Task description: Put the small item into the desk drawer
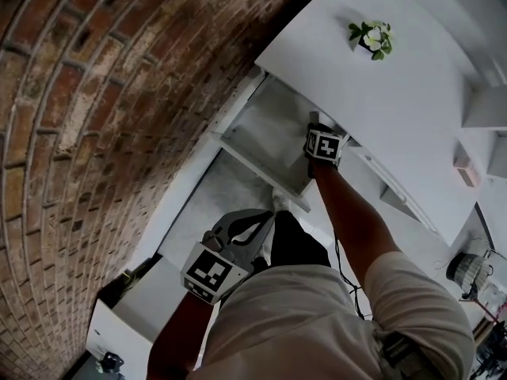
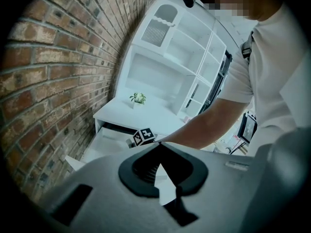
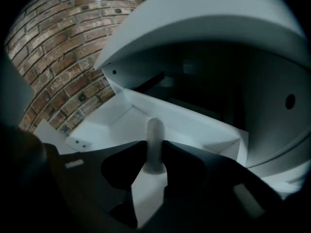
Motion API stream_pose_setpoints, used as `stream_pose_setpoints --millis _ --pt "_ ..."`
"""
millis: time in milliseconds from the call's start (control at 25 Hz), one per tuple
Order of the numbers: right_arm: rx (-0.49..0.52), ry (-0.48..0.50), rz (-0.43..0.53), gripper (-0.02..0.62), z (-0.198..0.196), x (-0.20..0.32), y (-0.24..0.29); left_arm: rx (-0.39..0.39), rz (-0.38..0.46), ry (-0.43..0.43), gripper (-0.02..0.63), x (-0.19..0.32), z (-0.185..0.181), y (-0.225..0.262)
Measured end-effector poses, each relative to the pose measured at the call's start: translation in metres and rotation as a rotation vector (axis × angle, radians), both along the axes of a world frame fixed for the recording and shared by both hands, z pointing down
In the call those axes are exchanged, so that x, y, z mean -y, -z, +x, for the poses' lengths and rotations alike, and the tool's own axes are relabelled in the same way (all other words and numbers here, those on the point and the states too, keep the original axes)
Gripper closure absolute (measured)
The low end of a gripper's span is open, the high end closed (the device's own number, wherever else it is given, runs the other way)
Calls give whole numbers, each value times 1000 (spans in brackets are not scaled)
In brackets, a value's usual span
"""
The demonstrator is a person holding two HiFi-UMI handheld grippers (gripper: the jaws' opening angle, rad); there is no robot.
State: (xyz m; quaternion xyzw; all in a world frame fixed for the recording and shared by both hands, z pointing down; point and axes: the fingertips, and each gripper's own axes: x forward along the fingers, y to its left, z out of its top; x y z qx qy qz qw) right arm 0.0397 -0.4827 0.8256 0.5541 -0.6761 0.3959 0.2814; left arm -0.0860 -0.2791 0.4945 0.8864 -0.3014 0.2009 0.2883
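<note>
Brick wall [image 1: 79, 133] flanks the open drawer [image 1: 273, 137]; potted plant [image 1: 372, 38] sits on desk [image 1: 388, 109].

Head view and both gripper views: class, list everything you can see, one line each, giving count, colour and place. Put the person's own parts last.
Brick wall: one, red-brown, left of the desk.
Desk: one, white, against the wall.
Drawer: one, white, pulled open under the desktop.
Potted plant: one, green leaves, white pot, on the desktop.
Shelf unit: one, white, above the desk.
Small item: one, pale grey, over the drawer, between the right gripper's jaws.
Right gripper: one, dark in shadow, over the drawer, shut on the small item.
Left gripper: one, grey, low and away from the drawer, jaws together, empty.
Right arm: one, bare, reaching to the drawer.
</note>
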Motion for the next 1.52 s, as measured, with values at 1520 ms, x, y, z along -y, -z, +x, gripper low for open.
stream_pose_setpoints --millis 1520 --pt "-28 30 6 415 -17 14 -16 -29 -16 70 600 -21 -19 -16"
